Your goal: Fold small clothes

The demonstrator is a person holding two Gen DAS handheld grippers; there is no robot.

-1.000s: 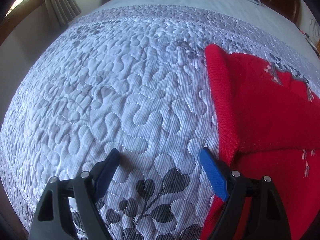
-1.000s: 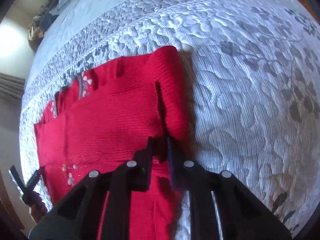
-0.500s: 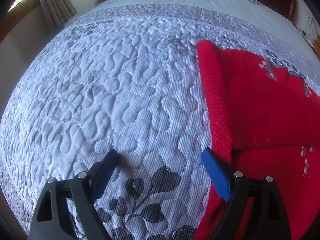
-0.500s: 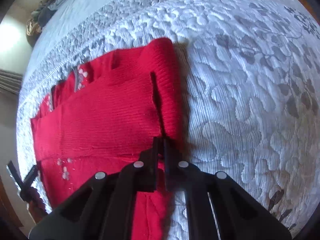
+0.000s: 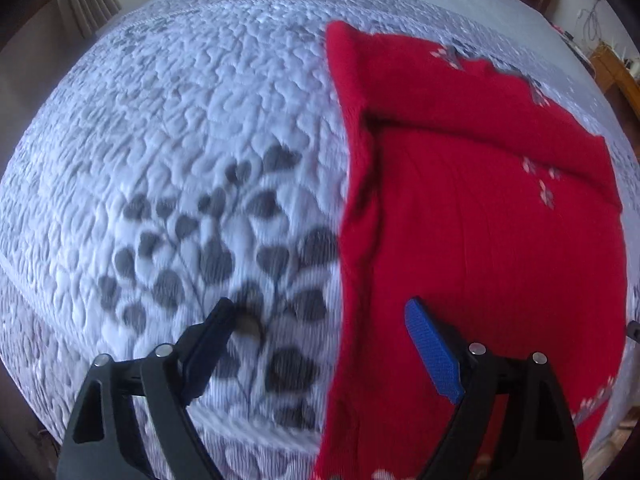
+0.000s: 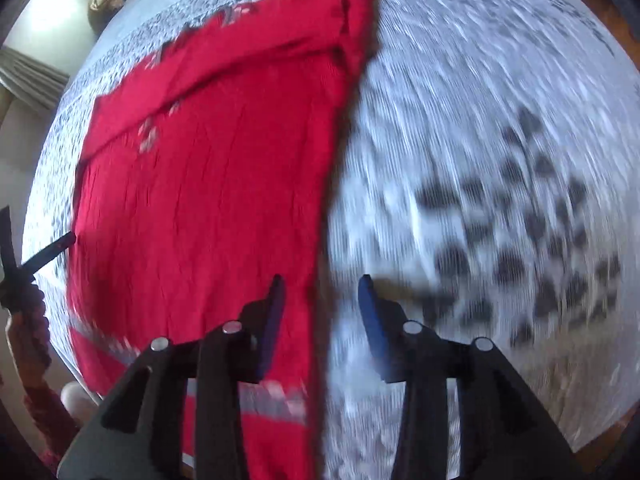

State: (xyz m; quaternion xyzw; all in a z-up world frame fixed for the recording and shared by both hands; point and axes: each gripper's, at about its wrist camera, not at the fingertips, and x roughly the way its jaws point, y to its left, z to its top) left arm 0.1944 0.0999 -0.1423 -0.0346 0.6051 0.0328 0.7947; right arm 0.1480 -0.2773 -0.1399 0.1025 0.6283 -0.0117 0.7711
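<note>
1 red sweater [image 5: 480, 220] lies flat on the quilted grey bedspread [image 5: 180, 140], sleeves folded across its top. Left gripper [image 5: 320, 320] spread wide over its left edge, right gripper [image 6: 320, 292] spread over its right edge, both holding nothing.

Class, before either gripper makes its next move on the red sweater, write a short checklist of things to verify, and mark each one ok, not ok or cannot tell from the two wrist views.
1. Left gripper jaws open and holding nothing: ok.
2. Right gripper jaws open and holding nothing: ok.
3. Red sweater lies on the quilted bedspread, its top part already folded across the body: ok.
4. Each gripper straddles a side edge of the sweater, one jaw over red knit, one over the bedspread: ok.
5. Sweater lying flat without wrinkles: cannot tell; both views are motion-blurred.
6. Bottom hem position: cannot tell; hidden behind the grippers.
</note>
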